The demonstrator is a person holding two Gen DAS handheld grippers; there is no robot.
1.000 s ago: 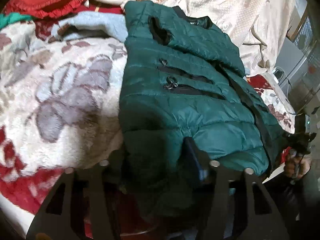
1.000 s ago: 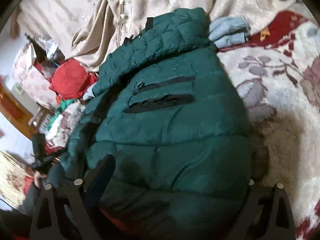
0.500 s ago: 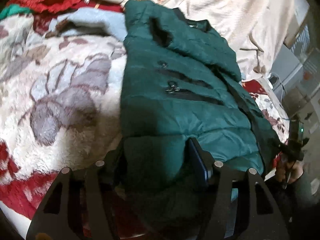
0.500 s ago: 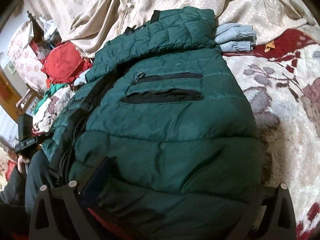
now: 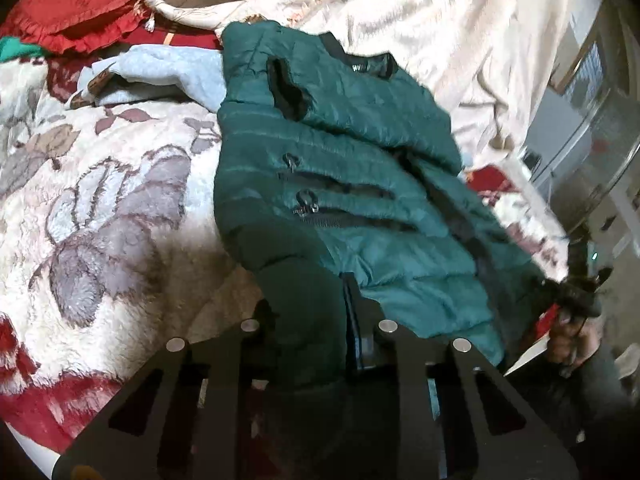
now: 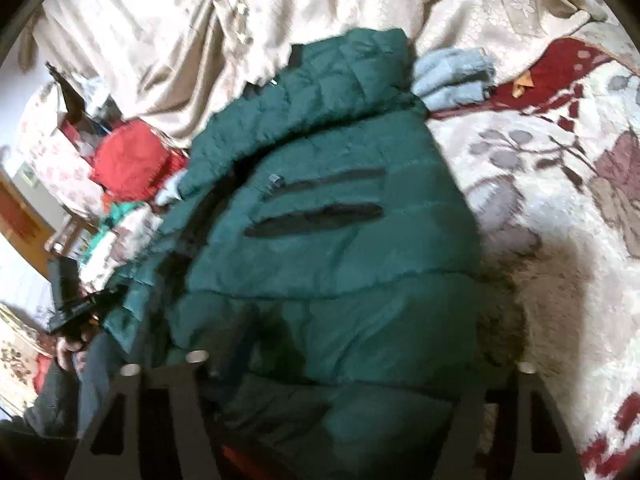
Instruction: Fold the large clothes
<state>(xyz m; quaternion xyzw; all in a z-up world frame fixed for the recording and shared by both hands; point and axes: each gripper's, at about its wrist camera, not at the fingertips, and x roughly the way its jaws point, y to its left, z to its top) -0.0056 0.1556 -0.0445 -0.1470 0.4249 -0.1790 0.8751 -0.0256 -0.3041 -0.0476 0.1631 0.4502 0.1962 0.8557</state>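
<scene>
A dark green puffer jacket [image 5: 360, 184] lies flat on a floral fleece blanket [image 5: 100, 208], collar far, hem near. My left gripper [image 5: 310, 320] is at the hem's left corner. Its jaws are closing, with a bunch of hem fabric pinched between the fingers [image 5: 356, 320]. In the right wrist view the same jacket [image 6: 340, 240] fills the middle. My right gripper [image 6: 360, 364] straddles the hem's right part. Its jaws are closing but stand wide, with thick fabric between them and the right finger [image 6: 524, 372] at the jacket's edge.
A light blue garment [image 5: 160, 72] lies beside the jacket's shoulder. A beige cover [image 5: 400, 8] is heaped behind the collar and a red cushion [image 5: 72, 4] lies at the far left. A person's hand [image 5: 568, 340] holds the other gripper at the bed's edge.
Both grippers' jaws have narrowed around the jacket's hem. The left one has come together on a bunch of fabric. Neither hand has shifted much.
</scene>
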